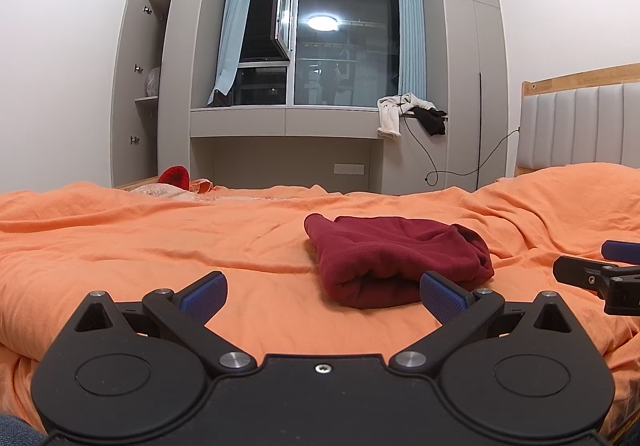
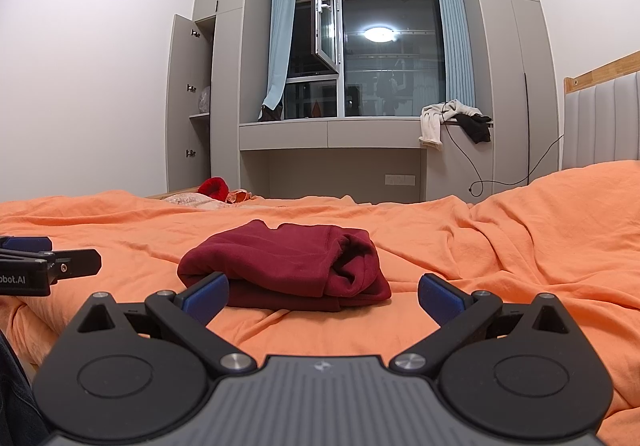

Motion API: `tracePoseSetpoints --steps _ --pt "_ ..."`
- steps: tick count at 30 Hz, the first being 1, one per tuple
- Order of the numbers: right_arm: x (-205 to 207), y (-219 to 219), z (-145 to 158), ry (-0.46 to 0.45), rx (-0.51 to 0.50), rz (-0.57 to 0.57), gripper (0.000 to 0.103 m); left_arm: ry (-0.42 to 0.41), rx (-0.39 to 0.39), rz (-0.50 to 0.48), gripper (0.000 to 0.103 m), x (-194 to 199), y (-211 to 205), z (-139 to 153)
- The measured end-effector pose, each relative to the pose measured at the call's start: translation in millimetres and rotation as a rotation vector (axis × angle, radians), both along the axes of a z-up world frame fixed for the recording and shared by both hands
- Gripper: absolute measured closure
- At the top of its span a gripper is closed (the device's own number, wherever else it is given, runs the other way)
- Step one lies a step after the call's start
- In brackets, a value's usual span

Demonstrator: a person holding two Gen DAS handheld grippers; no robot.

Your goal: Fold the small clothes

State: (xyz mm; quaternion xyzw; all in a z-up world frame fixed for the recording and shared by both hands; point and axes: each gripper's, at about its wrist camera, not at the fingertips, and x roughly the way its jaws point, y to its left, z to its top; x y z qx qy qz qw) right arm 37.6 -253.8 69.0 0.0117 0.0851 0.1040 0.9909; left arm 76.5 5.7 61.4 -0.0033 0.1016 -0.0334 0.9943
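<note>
A dark red garment [image 1: 396,258] lies folded into a compact bundle on the orange bedcover [image 1: 160,246]. My left gripper [image 1: 322,294] is open and empty, just in front of the bundle and slightly to its left. In the right wrist view the same garment [image 2: 288,266] lies just ahead of my right gripper [image 2: 322,296], which is open and empty. The right gripper shows at the right edge of the left wrist view [image 1: 600,274]; the left gripper shows at the left edge of the right wrist view [image 2: 44,266].
A red item [image 1: 175,177] and a pale patterned cloth [image 1: 160,190] lie at the bed's far edge. A padded headboard [image 1: 580,129] stands at the right. Grey cabinets and a window ledge with white and black clothes [image 1: 408,113] face the bed.
</note>
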Motion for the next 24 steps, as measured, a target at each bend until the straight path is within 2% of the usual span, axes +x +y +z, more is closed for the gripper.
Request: tracePoseSetpoints --steps 11,24 --pt "-1.7 -2.0 0.5 0.001 -0.004 0.003 0.000 0.003 0.031 0.012 0.001 -3.3 -1.4 -0.3" --pt "-2.5 -2.2 1.2 0.003 -0.005 0.003 0.000 0.008 0.029 0.022 0.001 -6.0 0.6 1.3"
